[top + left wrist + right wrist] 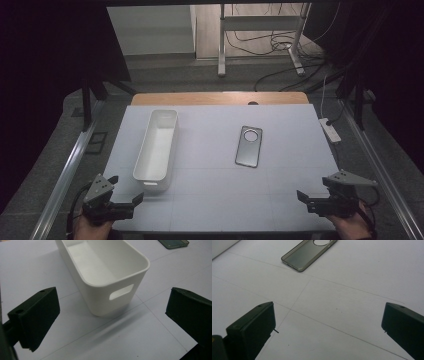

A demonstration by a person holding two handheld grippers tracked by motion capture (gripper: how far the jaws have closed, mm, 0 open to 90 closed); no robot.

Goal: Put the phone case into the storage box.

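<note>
Left tongs (126,191) at lower left of the frame, spread wide and empty, near white bin (156,145), right tongs (303,196) at lower right, spread wide, empty, phone case (249,146) mid-desk (215,200), well apart

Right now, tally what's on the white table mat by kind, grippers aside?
White plastic bin: 1
Clear grey phone case: 1
Total: 2
</note>
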